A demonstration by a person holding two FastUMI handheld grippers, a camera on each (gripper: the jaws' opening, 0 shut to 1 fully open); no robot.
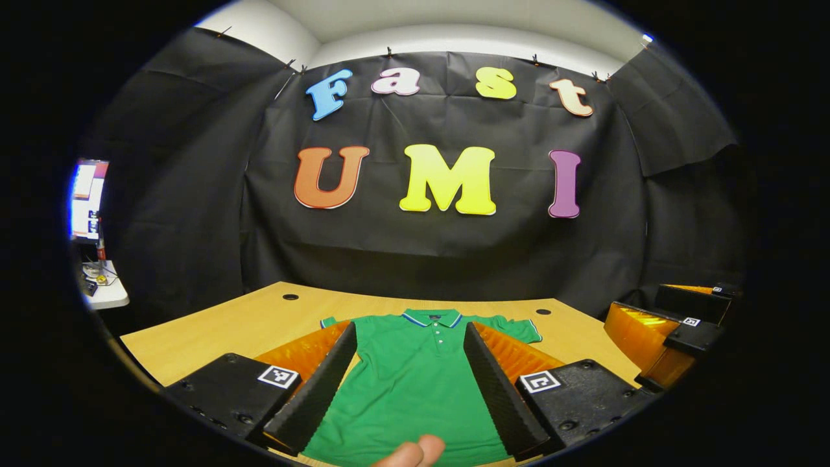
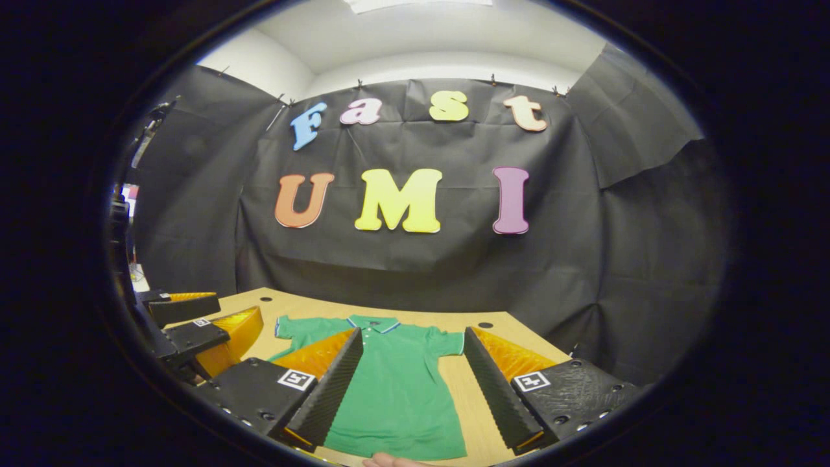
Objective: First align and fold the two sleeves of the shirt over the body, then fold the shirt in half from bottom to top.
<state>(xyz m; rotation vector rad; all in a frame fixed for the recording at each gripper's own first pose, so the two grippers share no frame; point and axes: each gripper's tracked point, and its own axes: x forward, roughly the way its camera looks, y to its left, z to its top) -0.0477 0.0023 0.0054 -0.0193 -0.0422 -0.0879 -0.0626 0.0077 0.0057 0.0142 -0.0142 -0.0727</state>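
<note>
- Two open grippers hang above a green shirt [image 1: 415, 376] spread flat on the counter [image 1: 214, 331], collar away from them, hem nearest; neither sleeve is folded yet.
- Left gripper view: the left gripper [image 1: 412, 383] has its jaws spread wide and empty. The shirt body lies straight ahead between them, its long axis running along the line of the fingers. The two short sleeves lie past the fingertips, one to each side. The right gripper [image 1: 674, 334] shows off to the right, beside the shirt. A fingertip [image 1: 415, 452] pokes in at the bottom edge.
- Right gripper view: the right gripper [image 2: 412, 389] is likewise open and holds nothing. The shirt [image 2: 395, 389] lies ahead but left of centre, bare counter [image 2: 463, 389] filling the right of the gap. The right sleeve [image 2: 447, 342] sits just beyond the fingertips, nearer this hand; the left sleeve [image 2: 292, 327] lies closer to the left gripper [image 2: 194, 331], so each hand likely takes its own side.
</note>
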